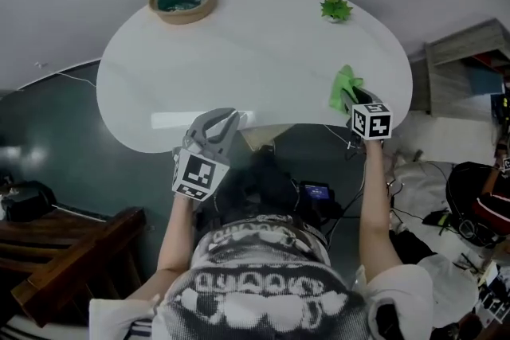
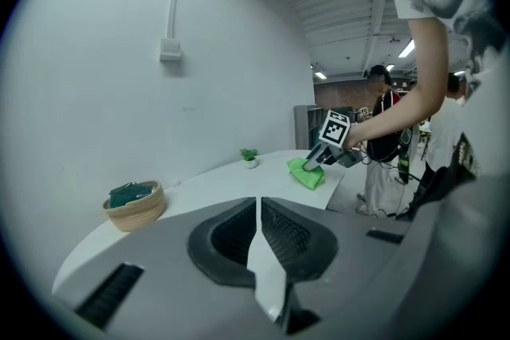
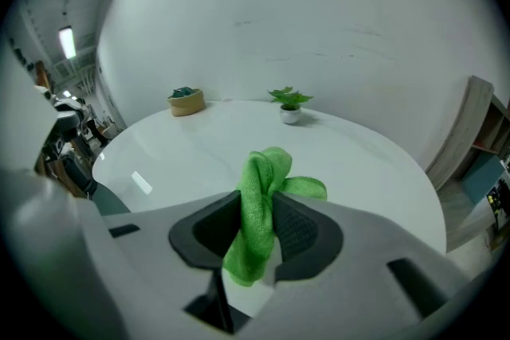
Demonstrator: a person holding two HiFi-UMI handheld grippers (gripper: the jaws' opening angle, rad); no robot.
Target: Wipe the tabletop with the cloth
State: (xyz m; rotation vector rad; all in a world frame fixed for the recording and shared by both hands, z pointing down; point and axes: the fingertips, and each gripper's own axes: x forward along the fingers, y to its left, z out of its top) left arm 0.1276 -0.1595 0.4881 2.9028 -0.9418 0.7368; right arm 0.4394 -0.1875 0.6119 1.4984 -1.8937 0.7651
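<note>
The white oval tabletop (image 1: 239,52) fills the middle of the head view. A bright green cloth (image 1: 344,87) rests on its right front part, and my right gripper (image 1: 356,100) is shut on it. In the right gripper view the green cloth (image 3: 260,211) bunches up between the two jaws, hanging down in front. From the left gripper view the cloth (image 2: 306,172) lies on the far table edge under the right gripper (image 2: 319,161). My left gripper (image 1: 226,122) hovers at the table's front edge, jaws pressed together with nothing between them (image 2: 259,212).
A wicker basket (image 1: 182,1) with a dark green item stands at the table's far left. A small potted plant (image 1: 336,9) sits at the far right. A wooden shelf (image 1: 462,52) is right of the table; dark furniture (image 1: 64,251) and bags lie on the floor.
</note>
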